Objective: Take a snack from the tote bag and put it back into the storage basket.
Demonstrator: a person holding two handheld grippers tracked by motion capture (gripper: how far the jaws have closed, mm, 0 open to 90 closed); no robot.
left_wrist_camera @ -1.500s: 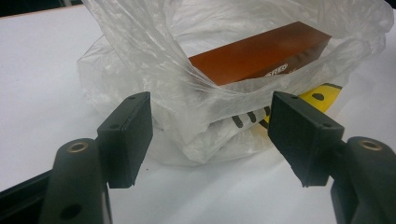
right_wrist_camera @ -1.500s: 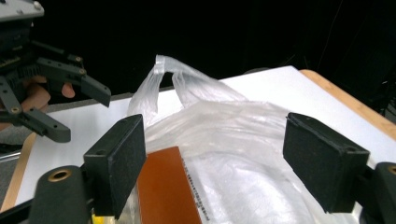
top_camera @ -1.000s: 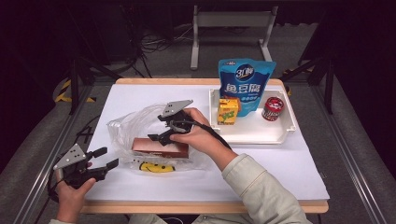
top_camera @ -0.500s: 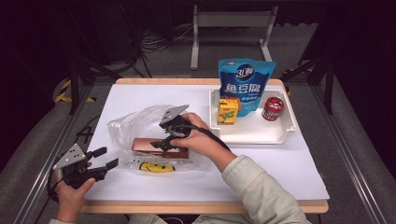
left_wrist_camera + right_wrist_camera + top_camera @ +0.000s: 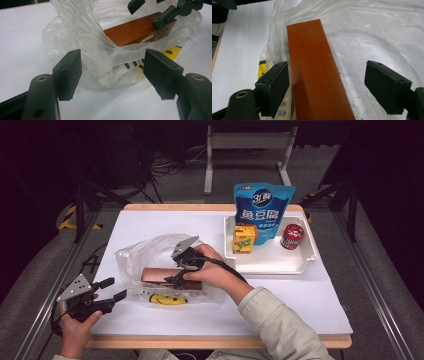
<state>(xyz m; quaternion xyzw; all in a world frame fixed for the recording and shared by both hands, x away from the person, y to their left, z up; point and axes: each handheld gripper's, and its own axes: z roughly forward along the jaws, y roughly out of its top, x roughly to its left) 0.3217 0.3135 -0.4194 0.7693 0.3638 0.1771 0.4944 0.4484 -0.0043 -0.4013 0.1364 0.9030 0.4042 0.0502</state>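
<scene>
Between the wide-open jaws of the right gripper (image 5: 325, 87) lies one brown box (image 5: 317, 72) on one clear plastic bag (image 5: 382, 32), just ahead of the left gripper (image 5: 112, 72), also gaping, over a white table (image 5: 300, 290) in a dark room.

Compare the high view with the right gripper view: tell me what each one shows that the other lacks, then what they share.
High view alone: the white tray holding a blue pouch, a yellow drink carton and a red can, plus the left gripper at the table's near left edge, jaws apart.
Right gripper view alone: the right gripper seen close, its open jaws straddling the box without touching it.
Both: the brown box in the clear plastic bag, on the white table.
</scene>
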